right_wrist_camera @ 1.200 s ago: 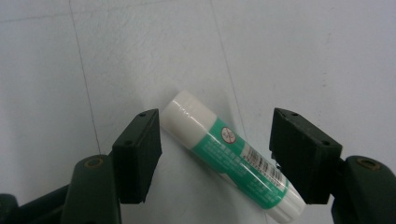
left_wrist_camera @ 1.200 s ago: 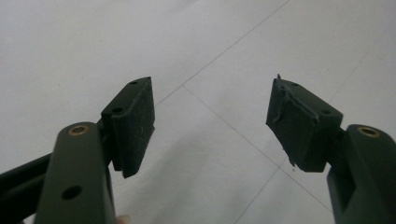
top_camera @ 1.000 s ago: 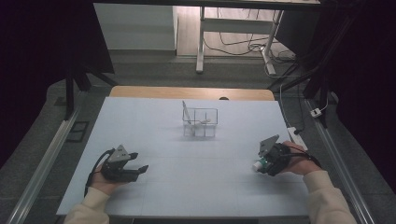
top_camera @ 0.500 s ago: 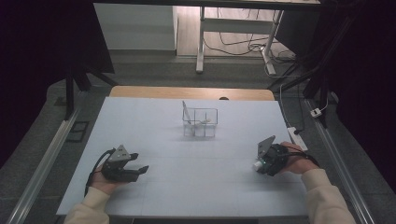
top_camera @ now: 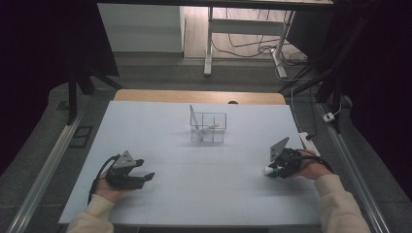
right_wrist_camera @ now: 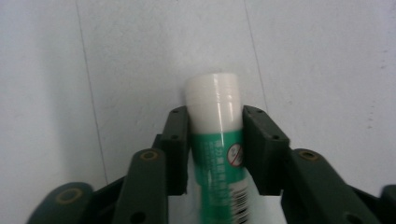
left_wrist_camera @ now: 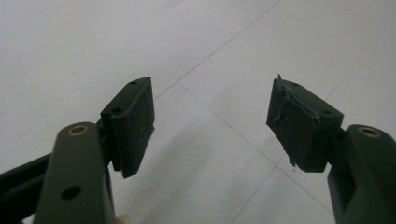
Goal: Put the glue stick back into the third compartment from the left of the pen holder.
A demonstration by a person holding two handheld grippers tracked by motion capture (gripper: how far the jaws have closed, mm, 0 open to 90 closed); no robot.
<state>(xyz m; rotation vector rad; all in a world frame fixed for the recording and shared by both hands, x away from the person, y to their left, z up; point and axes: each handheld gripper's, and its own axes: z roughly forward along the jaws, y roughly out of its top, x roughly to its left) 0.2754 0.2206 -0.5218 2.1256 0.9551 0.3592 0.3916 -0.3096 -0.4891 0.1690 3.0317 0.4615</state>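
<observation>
Right gripper (right_wrist_camera: 215,140) of mine, clamped on the glue stick (right_wrist_camera: 217,135), has moved right, away from the far clear box (top_camera: 208,127); left gripper (left_wrist_camera: 212,126) rests with jaws apart

A white table (top_camera: 204,194) is seen from above, with a clear compartmented box (top_camera: 209,127) standing toward its far middle; small pale items lie inside the box, too small to be told. Nearer than the box and well to its left, the left gripper (top_camera: 145,177) is held low over the table in a hand (top_camera: 108,189), its jaws parted. Nearer than the box and well to its right, the right gripper (top_camera: 270,170) is held in the other hand (top_camera: 311,170), with a small white object (top_camera: 267,170) seen at its tip. Beyond the box, a wooden strip (top_camera: 199,96) edges the table.
</observation>
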